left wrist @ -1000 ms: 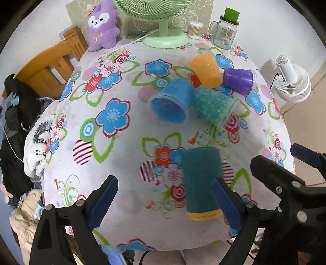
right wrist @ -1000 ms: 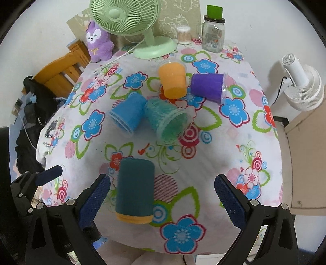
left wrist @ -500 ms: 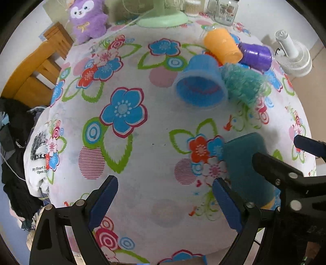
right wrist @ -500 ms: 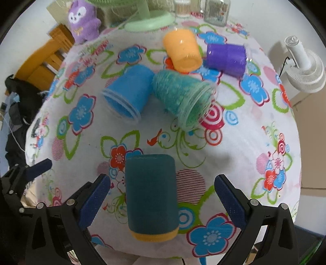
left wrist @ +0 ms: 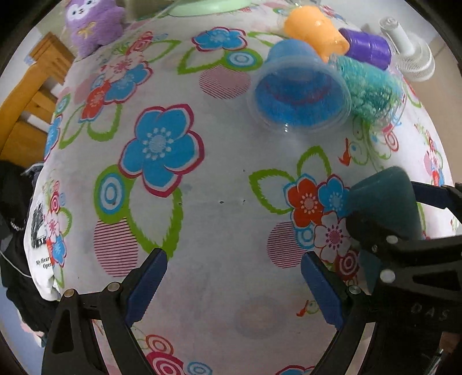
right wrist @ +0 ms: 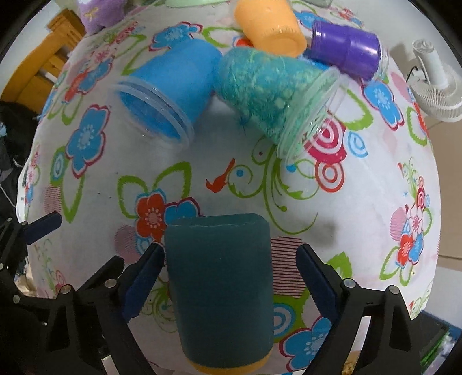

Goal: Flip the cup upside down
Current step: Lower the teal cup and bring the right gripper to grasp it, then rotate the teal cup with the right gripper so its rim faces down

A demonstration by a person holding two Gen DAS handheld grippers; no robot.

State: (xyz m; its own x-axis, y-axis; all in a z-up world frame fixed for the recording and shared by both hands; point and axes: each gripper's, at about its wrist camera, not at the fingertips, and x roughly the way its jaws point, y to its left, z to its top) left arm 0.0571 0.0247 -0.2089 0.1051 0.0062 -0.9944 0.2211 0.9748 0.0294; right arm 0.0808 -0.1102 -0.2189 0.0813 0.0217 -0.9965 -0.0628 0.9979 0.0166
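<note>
A dark teal cup (right wrist: 219, 277) with a yellow rim lies on its side near the table's front edge, base pointing away from me. My right gripper (right wrist: 228, 285) is open, its fingers on either side of the cup, the left pad (right wrist: 144, 282) close to or touching it. In the left wrist view the same cup (left wrist: 384, 199) shows at the right, partly hidden by the right gripper. My left gripper (left wrist: 234, 288) is open and empty above bare cloth to the left of the cup.
A blue cup (right wrist: 170, 89), a green speckled cup (right wrist: 271, 95), an orange cup (right wrist: 268, 26) and a purple cup (right wrist: 346, 49) lie on their sides further back on the floral tablecloth (right wrist: 361, 207). A purple plush toy (left wrist: 92, 26) sits at the back left. A white fan (right wrist: 436, 83) stands off the right edge.
Both grippers have moved forward and down toward the table. The right gripper's fingers now straddle the dark teal cup. The cups have not moved.
</note>
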